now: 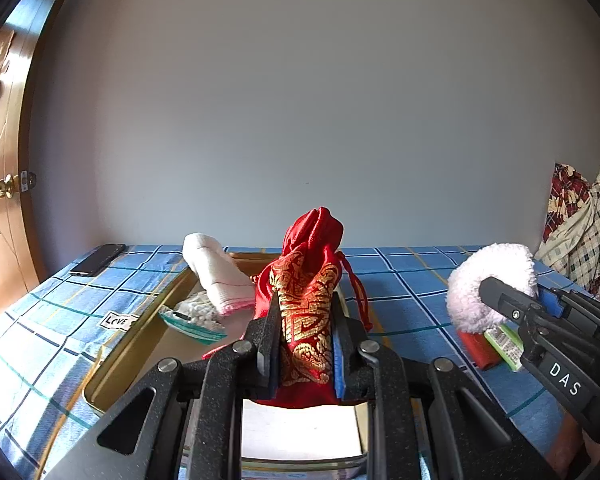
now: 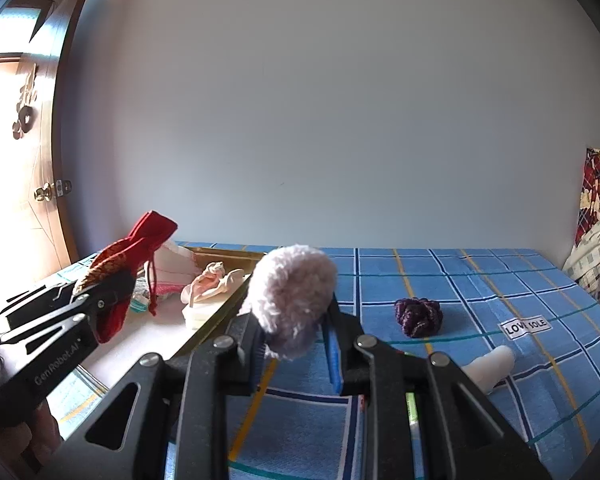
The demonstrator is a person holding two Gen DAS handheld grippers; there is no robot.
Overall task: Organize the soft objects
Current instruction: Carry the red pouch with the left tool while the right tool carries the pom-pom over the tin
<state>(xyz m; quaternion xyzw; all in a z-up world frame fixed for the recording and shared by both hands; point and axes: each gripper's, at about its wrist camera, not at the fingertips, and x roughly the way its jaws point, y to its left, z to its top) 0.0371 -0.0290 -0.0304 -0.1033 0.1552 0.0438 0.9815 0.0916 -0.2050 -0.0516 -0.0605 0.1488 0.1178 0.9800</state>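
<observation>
My left gripper is shut on a red and gold drawstring pouch and holds it over the gold tray. In the right wrist view the left gripper and the pouch are at the left, above the tray. My right gripper is shut on a fluffy white pompom, held above the blue checked cloth just right of the tray. The pompom also shows at the right of the left wrist view.
In the tray lie a white rolled cloth, a teal-edged packet and a pink fabric piece. On the cloth sit a purple knitted item, a white soft piece, a red roll and a phone. Checked fabric is piled at right.
</observation>
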